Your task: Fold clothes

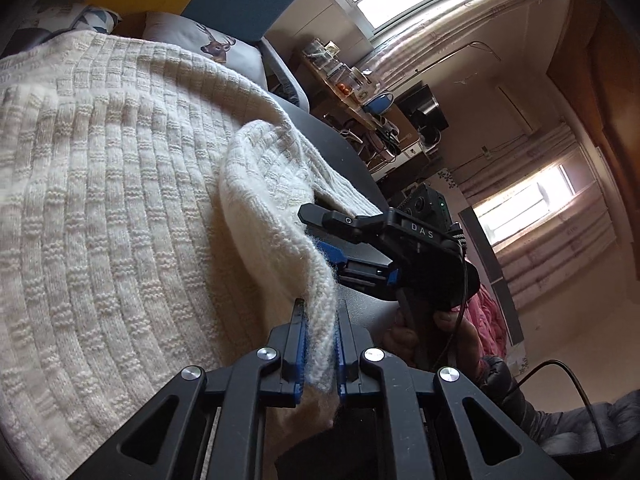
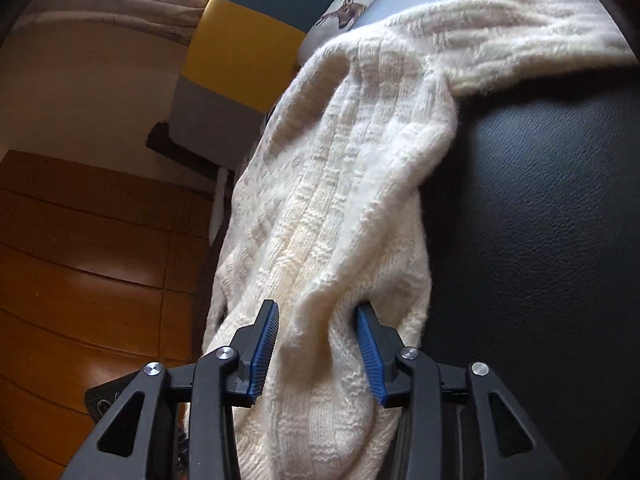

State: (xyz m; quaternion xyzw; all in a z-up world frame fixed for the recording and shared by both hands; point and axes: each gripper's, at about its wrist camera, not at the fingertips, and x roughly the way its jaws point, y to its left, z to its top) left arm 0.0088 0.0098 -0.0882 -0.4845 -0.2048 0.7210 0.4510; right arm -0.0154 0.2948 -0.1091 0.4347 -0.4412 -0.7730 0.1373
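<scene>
A cream ribbed knit sweater (image 1: 120, 180) is spread over a black leather surface (image 2: 540, 220), and one part hangs over the edge toward the floor. My left gripper (image 1: 320, 308) is shut on a raised fold of the sweater's edge, with the knit pinched between its blue pads. In the left wrist view my right gripper (image 1: 316, 232) reaches in from the right, held by a person's hand (image 1: 440, 332). In its own view the right gripper (image 2: 317, 308) has its jaws apart, and a thick bunch of sweater (image 2: 340, 180) lies loosely between the blue pads.
A deer-print cushion (image 1: 216, 46) and a yellow and teal backrest (image 2: 244, 64) stand beyond the sweater. Wooden floor (image 2: 80, 260) lies below the edge at the left. A cluttered shelf (image 1: 352, 84) and a pink cloth (image 1: 492, 316) are at the right.
</scene>
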